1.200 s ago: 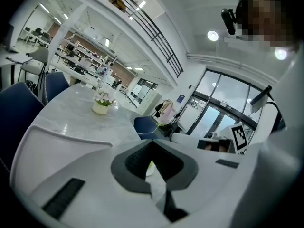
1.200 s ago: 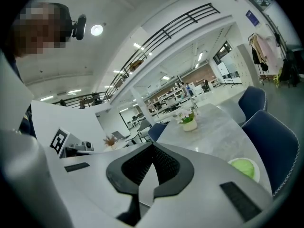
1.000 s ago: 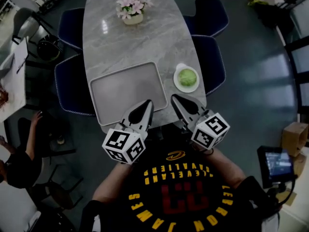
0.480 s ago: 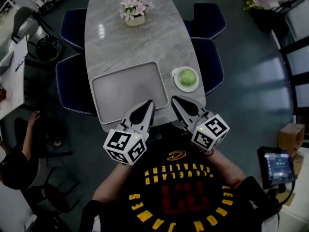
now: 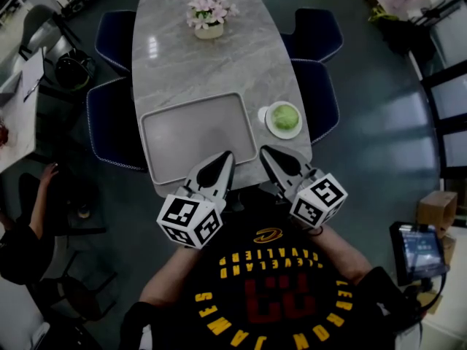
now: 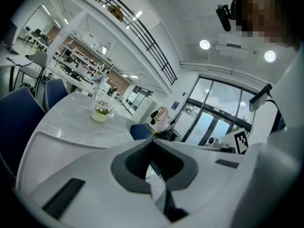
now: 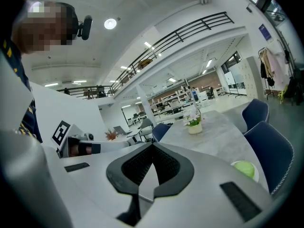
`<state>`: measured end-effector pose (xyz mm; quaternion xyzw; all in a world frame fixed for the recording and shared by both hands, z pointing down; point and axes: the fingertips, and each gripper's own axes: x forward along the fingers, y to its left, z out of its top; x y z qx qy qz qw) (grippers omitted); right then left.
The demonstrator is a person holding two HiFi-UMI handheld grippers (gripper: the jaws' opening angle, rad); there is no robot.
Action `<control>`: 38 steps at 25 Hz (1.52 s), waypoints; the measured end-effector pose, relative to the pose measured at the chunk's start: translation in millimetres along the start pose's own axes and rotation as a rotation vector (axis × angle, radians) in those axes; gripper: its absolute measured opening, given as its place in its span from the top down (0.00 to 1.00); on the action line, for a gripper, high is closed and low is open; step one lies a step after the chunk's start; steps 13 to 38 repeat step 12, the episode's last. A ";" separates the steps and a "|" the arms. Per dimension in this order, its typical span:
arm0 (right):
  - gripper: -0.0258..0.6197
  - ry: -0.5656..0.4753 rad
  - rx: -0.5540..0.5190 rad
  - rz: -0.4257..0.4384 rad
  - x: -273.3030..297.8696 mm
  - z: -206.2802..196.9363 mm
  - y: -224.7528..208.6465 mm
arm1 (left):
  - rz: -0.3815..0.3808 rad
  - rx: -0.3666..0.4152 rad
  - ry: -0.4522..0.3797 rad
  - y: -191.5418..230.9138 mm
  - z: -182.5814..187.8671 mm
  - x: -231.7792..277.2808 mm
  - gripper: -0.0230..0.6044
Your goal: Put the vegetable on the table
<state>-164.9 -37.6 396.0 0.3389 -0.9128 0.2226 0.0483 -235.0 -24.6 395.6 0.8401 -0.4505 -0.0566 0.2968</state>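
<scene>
**Status: Both Grippers Idle, Vegetable Not Yet Engaged**

Over the preceding second, neither tool had moved. The left gripper (image 5: 225, 154) and the right gripper (image 5: 264, 149) remained side by side at the near edge of the marble table (image 5: 211, 64). Only the head camera's framing had drifted slightly. A seated person at 9 o'clock of the table had shifted an arm.

Each gripper's own view showed its jaws brought together with nothing between them. Both tools were therefore closed and empty.

The round green vegetable (image 5: 284, 117) sat on a small white plate (image 5: 271, 130). The plate rested on the table near its right edge, at about 1 o'clock from the right gripper and apart from it. It stood just beside the grey tray (image 5: 193, 133), at the tray's 3 o'clock. The tray itself held nothing. A pot of pink flowers (image 5: 210, 17) stood at the table's far end, at 12 o'clock.

Judgement: the task had not yet started. The right gripper was the nearer tool, and it would need to open before it could take the vegetable.
</scene>
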 end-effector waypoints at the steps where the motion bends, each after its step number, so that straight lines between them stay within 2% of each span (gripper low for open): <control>1: 0.96 0.000 0.000 0.001 0.1 -0.1 1.0 | 0.000 0.002 0.000 -0.1 0.5 -0.7 0.96; 12: 0.96 -0.006 0.011 0.021 9.7 0.2 -14.5 | 0.025 0.023 0.023 6.8 0.9 17.6 0.96; 38: 0.96 -0.006 0.011 0.021 9.7 0.2 -14.5 | 0.025 0.023 0.023 6.8 0.9 17.6 0.96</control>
